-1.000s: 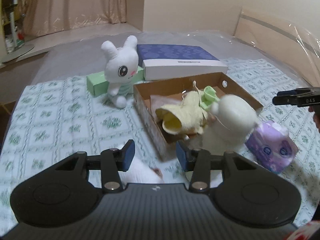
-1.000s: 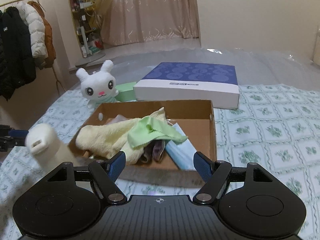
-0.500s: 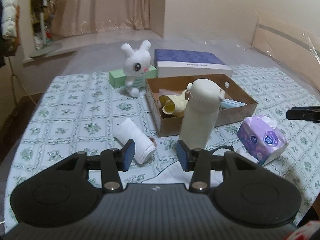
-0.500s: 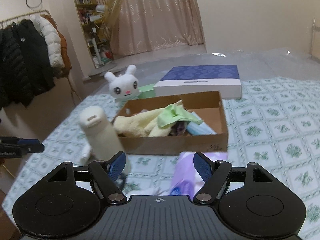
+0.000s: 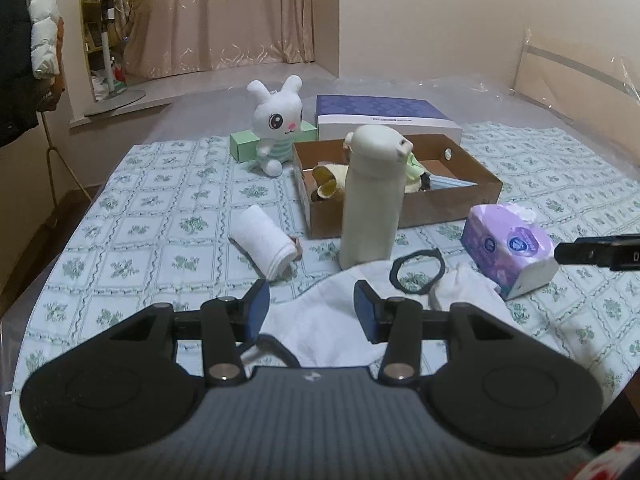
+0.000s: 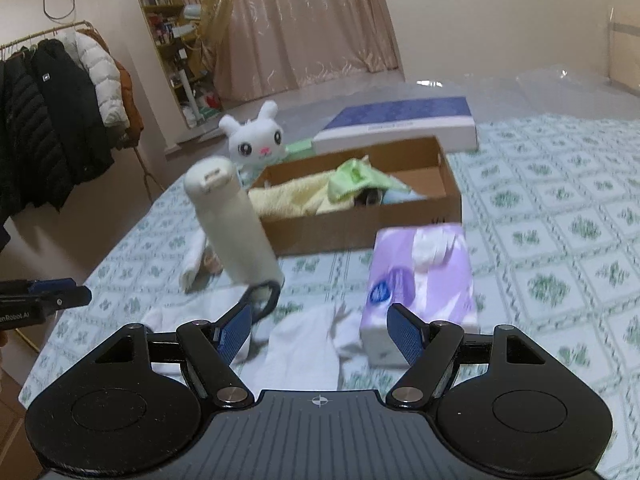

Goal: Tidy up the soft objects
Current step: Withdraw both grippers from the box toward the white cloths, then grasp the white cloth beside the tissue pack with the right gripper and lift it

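I hold the left gripper (image 5: 308,306) and right gripper (image 6: 318,330) spread, both empty, above the white cloth (image 5: 320,320), probably my next pick; the cardboard box (image 5: 440,208) beyond already collects towels.

Warm, dim indoor light falls evenly from overhead on both my views, leaving only soft shadows under the cream bottle (image 5: 372,196) and my fingers (image 5: 256,310), with pale glare on the plastic sheet (image 6: 560,84) at the far end of the bed. My left view is fairly sharp, but my right view is smeared: the tissue pack (image 6: 420,280) and the checked bedspread (image 6: 560,240) are blurred. Both views bend at the rim, with black corners
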{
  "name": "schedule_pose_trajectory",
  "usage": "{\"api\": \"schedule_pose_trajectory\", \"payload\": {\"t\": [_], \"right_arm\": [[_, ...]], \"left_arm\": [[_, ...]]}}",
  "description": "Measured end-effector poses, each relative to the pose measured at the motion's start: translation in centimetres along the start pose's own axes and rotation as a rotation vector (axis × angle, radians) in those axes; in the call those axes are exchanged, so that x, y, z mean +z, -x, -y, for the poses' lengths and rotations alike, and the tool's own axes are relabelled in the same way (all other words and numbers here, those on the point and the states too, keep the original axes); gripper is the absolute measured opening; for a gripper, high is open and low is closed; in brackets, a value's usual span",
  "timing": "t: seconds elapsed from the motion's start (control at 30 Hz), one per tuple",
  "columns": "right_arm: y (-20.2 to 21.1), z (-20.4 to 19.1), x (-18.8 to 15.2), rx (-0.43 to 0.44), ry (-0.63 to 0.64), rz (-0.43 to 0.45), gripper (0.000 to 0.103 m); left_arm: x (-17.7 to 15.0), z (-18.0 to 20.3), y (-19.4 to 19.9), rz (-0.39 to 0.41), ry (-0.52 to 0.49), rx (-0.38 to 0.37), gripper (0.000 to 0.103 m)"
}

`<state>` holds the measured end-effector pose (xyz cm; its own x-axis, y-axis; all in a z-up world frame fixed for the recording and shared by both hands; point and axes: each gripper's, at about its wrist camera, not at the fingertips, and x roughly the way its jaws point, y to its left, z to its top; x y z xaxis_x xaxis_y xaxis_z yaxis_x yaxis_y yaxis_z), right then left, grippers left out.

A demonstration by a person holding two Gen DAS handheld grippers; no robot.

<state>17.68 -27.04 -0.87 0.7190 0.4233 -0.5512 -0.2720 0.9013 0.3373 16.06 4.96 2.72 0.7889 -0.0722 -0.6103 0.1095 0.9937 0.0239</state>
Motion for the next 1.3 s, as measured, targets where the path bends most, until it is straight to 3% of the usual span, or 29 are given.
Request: {"api": "schedule_pose_trajectory", "payload": {"t": [0.6, 1.3], "right_arm": [[-2.2, -2.1, -4.4, -0.052, 0.097, -0.073, 0.075], [-6.3, -3.0, -5.7, -0.099, 0.176, -0.109, 0.075]], "left_arm": [[-5.3, 0.1, 0.1, -0.046, 0.083, 0.071, 0.044], [-6.7, 0.2, -1.4, -0.067, 0.065, 0.111, 0.052]]}}
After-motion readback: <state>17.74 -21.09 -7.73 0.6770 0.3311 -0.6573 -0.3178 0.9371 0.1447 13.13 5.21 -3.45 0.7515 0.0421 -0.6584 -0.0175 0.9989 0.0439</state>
